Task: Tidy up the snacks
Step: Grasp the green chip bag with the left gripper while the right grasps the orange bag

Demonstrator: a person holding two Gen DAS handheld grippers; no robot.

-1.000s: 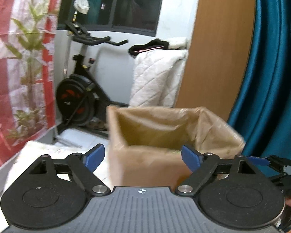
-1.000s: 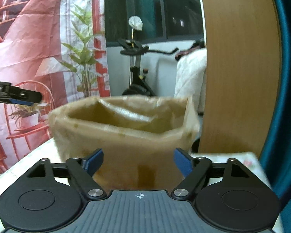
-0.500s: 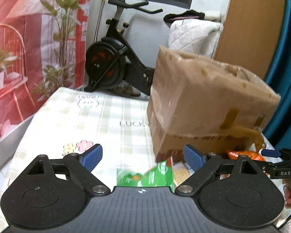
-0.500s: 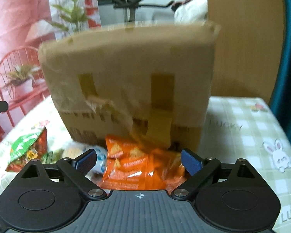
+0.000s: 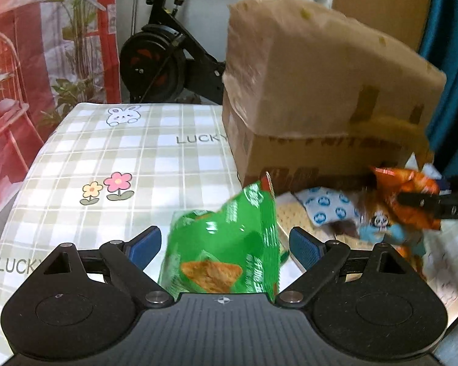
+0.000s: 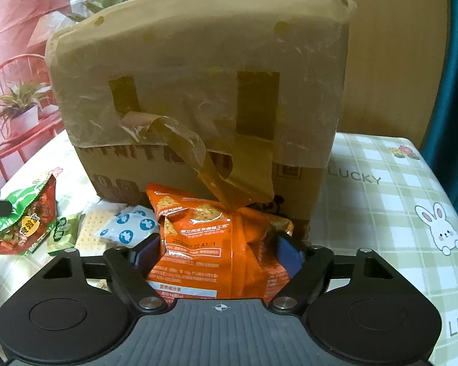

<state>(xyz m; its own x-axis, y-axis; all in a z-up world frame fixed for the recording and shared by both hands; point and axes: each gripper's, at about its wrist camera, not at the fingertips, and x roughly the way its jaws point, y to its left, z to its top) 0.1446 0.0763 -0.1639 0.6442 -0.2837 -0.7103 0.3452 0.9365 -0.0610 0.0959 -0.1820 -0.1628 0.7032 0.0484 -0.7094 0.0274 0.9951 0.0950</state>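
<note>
A tall cardboard box (image 5: pixel 317 97) wrapped in brown tape stands on the checked tablecloth; it also shows in the right wrist view (image 6: pixel 204 103). A green chip bag (image 5: pixel 226 250) lies between the open fingers of my left gripper (image 5: pixel 226 244), with gaps on both sides. An orange chip bag (image 6: pixel 210 244) sits between the fingers of my right gripper (image 6: pixel 216 250), which are open around it and close to its sides. The orange bag (image 5: pixel 406 195) and the right gripper's finger show at the right edge of the left wrist view. The green bag (image 6: pixel 24 219) lies at the left in the right wrist view.
Small snack packs lie before the box: a white-and-blue packet (image 6: pixel 128 225), a cracker pack (image 6: pixel 91 235) and a small green packet (image 6: pixel 62 231). A loose strip of brown tape (image 6: pixel 216 170) hangs off the box. An exercise bike (image 5: pixel 165 58) stands beyond the table.
Both grippers have dropped from box-top height to the table and moved forward. The green bag now lies between the left fingers and the orange bag between the right fingers.
</note>
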